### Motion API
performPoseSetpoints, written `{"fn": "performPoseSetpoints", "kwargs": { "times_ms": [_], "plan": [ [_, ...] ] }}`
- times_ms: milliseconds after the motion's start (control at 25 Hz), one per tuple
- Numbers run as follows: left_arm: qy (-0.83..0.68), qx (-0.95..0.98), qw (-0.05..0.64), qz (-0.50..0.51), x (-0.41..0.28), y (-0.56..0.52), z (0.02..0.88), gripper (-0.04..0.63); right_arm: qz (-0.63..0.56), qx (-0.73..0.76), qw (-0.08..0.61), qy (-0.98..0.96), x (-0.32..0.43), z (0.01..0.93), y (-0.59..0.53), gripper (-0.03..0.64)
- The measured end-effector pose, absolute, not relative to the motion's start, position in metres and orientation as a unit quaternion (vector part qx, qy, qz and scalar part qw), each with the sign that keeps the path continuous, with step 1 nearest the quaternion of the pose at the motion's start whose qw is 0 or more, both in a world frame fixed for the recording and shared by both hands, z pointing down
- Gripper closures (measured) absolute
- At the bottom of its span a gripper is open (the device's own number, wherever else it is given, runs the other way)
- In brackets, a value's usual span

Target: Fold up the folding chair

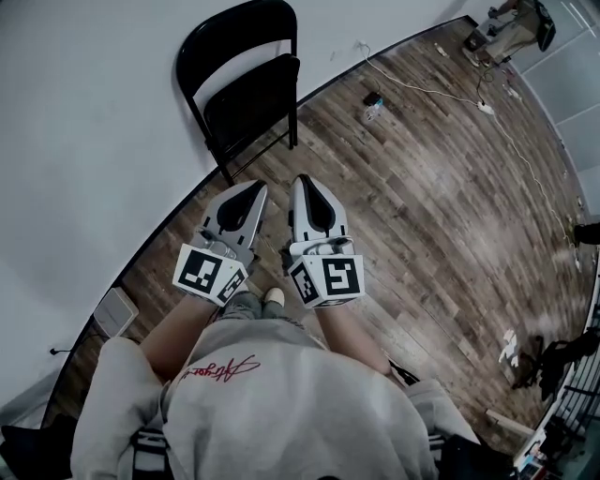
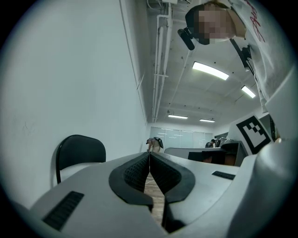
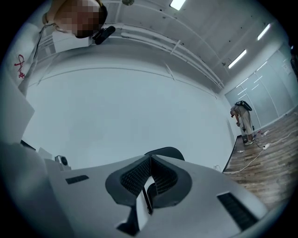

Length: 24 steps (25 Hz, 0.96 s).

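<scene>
A black folding chair (image 1: 246, 80) stands against the white wall, its seat panel steeply tilted close under the backrest. Both grippers hover side by side in front of it, well short of its legs and apart from it. My left gripper (image 1: 255, 187) is shut with nothing between its pads. My right gripper (image 1: 302, 180) is shut too and holds nothing. The chair's rounded backrest (image 2: 80, 151) appears left of the left gripper (image 2: 149, 154) in the left gripper view. In the right gripper view the backrest (image 3: 164, 152) peeks out just behind the tips of the right gripper (image 3: 150, 158).
Wood floor runs along the white wall. A white cable (image 1: 427, 89) and a small dark object (image 1: 372, 101) lie right of the chair. A white box (image 1: 114, 311) sits by the baseboard at left. Equipment (image 1: 511, 28) stands far right; a person (image 3: 243, 118) bends there.
</scene>
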<state>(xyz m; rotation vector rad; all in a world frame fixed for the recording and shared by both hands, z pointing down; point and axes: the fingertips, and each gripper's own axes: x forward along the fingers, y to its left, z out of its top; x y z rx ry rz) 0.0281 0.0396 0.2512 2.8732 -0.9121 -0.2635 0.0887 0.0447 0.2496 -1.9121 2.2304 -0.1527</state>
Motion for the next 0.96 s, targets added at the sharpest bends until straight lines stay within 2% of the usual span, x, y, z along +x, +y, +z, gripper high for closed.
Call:
{"fn": "performPoseSetpoints", "kwargs": {
  "times_ms": [400, 960],
  "plan": [
    [-0.297, 0.947, 0.066, -0.101, 0.028, 0.046, 0.248, 0.577, -0.020, -0.660, 0.062, 0.749, 0.089, 0.251, 0.059, 0.597],
    [-0.307, 0.943, 0.079, -0.100, 0.020, 0.050, 0.250, 0.577, -0.013, -0.668, 0.061, 0.742, 0.096, 0.244, 0.063, 0.597]
  ]
}}
